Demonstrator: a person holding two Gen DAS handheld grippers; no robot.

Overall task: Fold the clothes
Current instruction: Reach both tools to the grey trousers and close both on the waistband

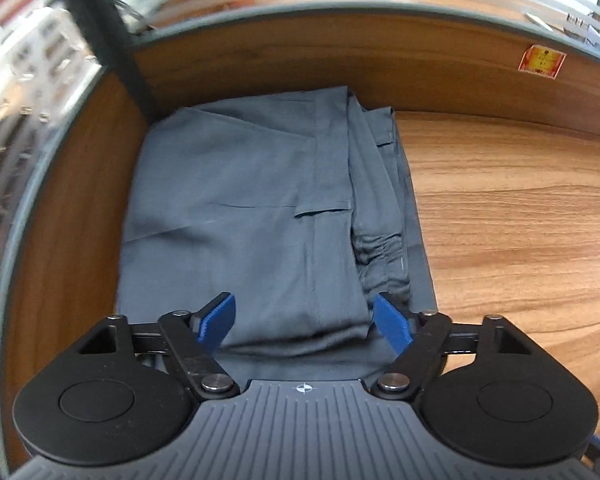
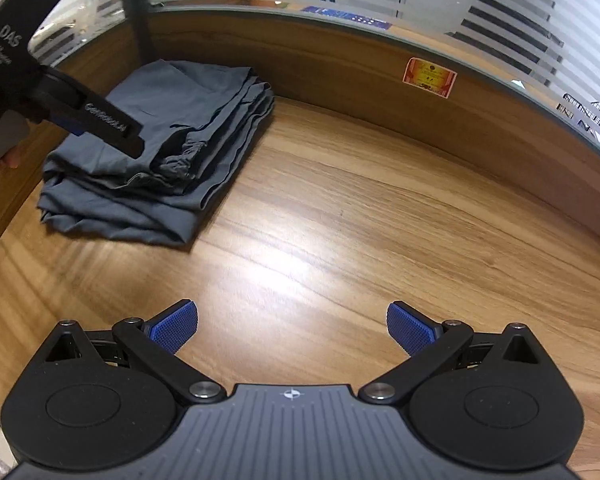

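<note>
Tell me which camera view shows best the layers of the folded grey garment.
The right wrist view: it sees the folded grey garment from the side, so the stacked edges show. The left wrist view looks down on its top, showing mainly the top panel, a pocket flap and some bunched edges at the right.

Wooden table (image 2: 340, 220) ringed by striped frosted glass (image 2: 500, 20).

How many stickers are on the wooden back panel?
1: a red and yellow sticker on the wooden back panel, right of the folded grey garment. Others may be hidden outside the views.
</note>
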